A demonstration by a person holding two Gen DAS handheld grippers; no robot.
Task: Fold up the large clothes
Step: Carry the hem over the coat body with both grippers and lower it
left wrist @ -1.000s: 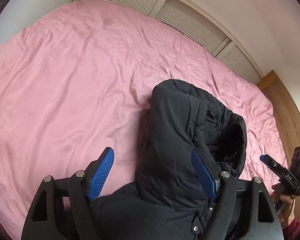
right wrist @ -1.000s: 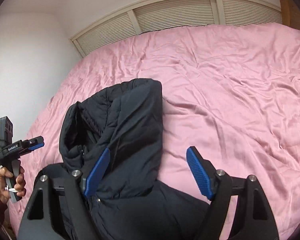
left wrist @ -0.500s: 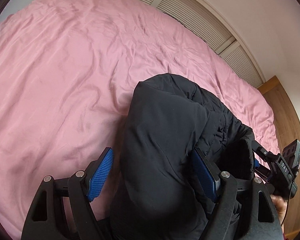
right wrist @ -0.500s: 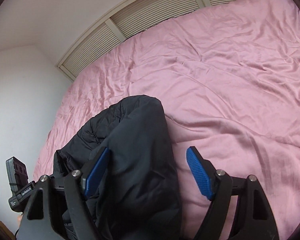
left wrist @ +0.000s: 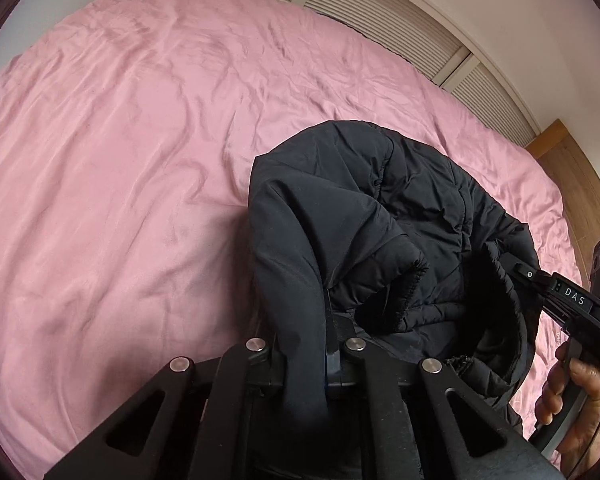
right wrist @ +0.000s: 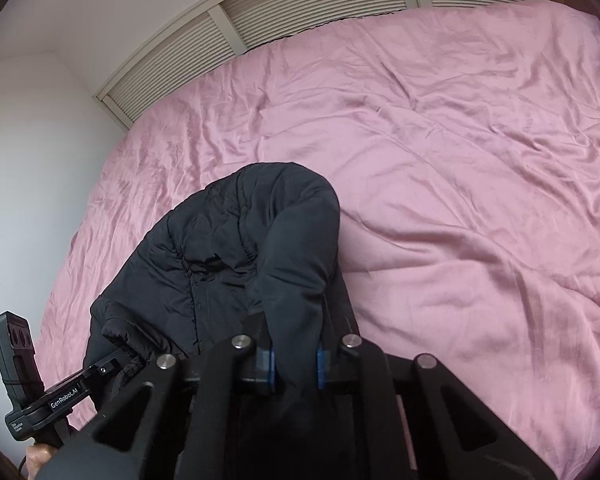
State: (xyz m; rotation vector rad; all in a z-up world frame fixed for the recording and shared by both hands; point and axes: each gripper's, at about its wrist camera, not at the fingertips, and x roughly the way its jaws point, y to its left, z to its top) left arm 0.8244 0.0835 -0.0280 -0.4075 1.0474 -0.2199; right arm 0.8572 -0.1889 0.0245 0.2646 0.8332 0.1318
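Note:
A black padded jacket (left wrist: 380, 216) lies bunched on the pink bed sheet (left wrist: 120, 160). My left gripper (left wrist: 306, 354) is shut on a fold of the jacket's smooth outer fabric at its near left side. In the right wrist view the jacket (right wrist: 220, 248) fills the lower left, and my right gripper (right wrist: 294, 360) is shut on a fold of it at its near right side. The blue pads (right wrist: 322, 362) barely show beside the cloth. Each gripper's body shows in the other view: the right one (left wrist: 572, 304) and the left one (right wrist: 60, 400).
The pink sheet (right wrist: 460, 200) covers the whole bed. Louvred panels (right wrist: 300, 4) run along the far side of the bed. A white wall (right wrist: 28, 160) stands left of the bed, and wooden floor (left wrist: 572, 168) shows at the right.
Both grippers were open around the jacket. They have moved in close and shut on folds of it.

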